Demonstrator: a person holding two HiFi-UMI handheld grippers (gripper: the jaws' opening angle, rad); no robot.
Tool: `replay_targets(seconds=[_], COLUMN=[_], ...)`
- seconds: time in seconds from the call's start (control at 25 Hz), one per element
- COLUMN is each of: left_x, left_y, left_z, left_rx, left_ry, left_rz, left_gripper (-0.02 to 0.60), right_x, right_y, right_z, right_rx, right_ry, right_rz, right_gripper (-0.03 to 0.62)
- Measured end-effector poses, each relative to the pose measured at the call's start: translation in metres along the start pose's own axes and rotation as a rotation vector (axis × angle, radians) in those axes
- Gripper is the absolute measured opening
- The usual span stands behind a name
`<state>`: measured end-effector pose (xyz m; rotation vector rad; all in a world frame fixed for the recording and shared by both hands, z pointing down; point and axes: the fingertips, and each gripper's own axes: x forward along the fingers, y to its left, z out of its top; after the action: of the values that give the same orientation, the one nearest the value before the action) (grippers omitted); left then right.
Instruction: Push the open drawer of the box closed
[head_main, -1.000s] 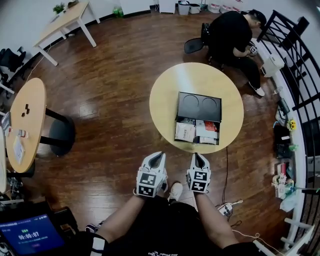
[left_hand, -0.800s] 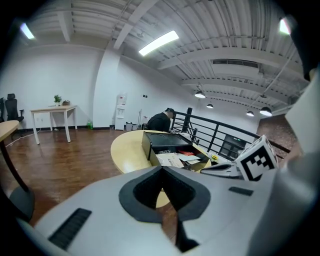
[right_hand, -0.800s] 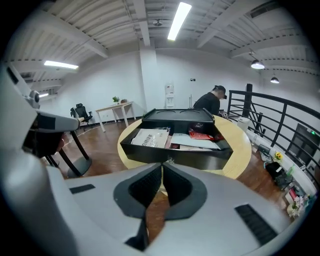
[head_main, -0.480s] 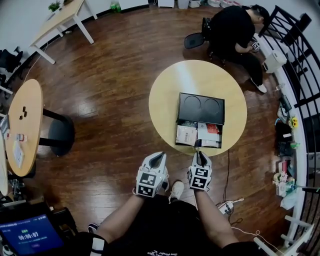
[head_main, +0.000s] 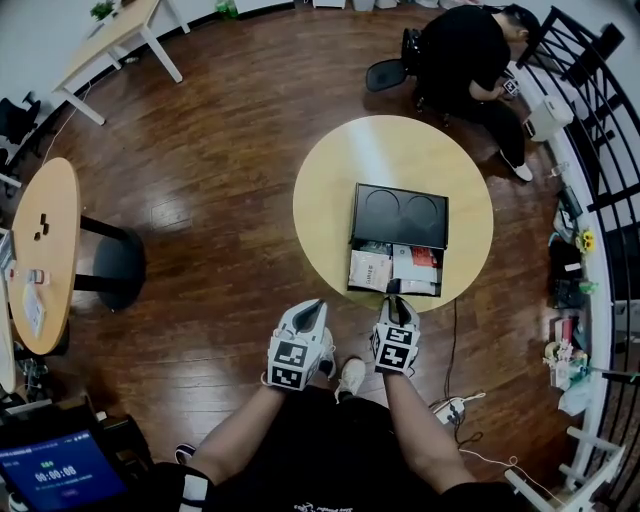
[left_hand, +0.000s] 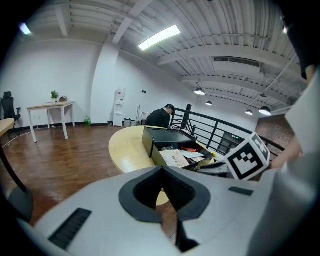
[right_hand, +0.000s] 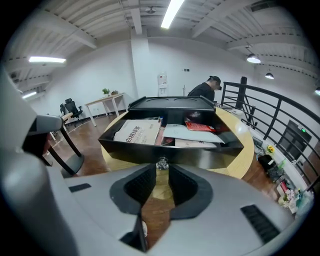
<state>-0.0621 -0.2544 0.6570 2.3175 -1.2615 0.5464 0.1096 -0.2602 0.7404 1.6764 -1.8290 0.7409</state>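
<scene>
There's the round table (head_main: 330, 190) straight ahead of me, and on it sits the box (head_main: 400, 215), toward the table's right half. Its drawer (head_main: 393, 270) sticks out on my side, reaching almost to the table's near edge, with papers (head_main: 372, 268) lying inside. My right gripper (head_main: 394, 297) is right at the drawer front, tips just before the knob (right_hand: 161, 163) at its middle. My left gripper (head_main: 315, 304) hangs beside it to the left, off the table's edge, over the floor (head_main: 220, 150). Behind the table, far right, a person (head_main: 465, 60) sits by the railing (head_main: 600, 130). Well off to my left stands a second round table (head_main: 45, 250), and a long table (head_main: 115, 40) stands beyond that.
</scene>
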Motion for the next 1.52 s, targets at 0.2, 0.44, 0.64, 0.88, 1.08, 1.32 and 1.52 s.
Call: replay_targets(seconds=[0.2, 0.44, 0.64, 0.88, 1.08, 1.32, 1.52], left_x=[0.000, -0.002, -0.002, -0.004, -0.003, -0.004, -0.004], left_y=[-0.006, -0.009, -0.005, -0.004, -0.001, 0.003, 0.009], left_z=[0.002, -0.001, -0.003, -0.002, 0.002, -0.001, 0.001], left_rx=[-0.007, -0.006, -0.011, -0.016, -0.022, -0.029, -0.036], left_ry=[-0.008, -0.008, 0.002, -0.011, -0.016, -0.009, -0.011], left_rz=[-0.005, -0.008, 0.003, 0.012, 0.028, 0.041, 0.059], left_gripper=[0.000, 0.000, 0.000, 0.000, 0.000, 0.000, 0.000], right_x=[-0.002, -0.001, 0.002, 0.009, 0.017, 0.028, 0.037], right_y=[0.000, 0.000, 0.000, -0.003, -0.003, -0.008, -0.012], right_z=[0.000, 0.002, 0.013, 0.022, 0.032, 0.045, 0.054], right_rx=[0.001, 0.005, 0.007, 0.019, 0.005, -0.025, -0.043], right_ry=[0.022, 0.017, -0.001, -0.015, -0.019, -0.033, -0.045], right_rz=[0.007, 0.011, 0.025, 0.024, 0.038, 0.034, 0.031], right_gripper=[0.071, 0.071, 0.072, 0.072, 0.072, 0.072, 0.072])
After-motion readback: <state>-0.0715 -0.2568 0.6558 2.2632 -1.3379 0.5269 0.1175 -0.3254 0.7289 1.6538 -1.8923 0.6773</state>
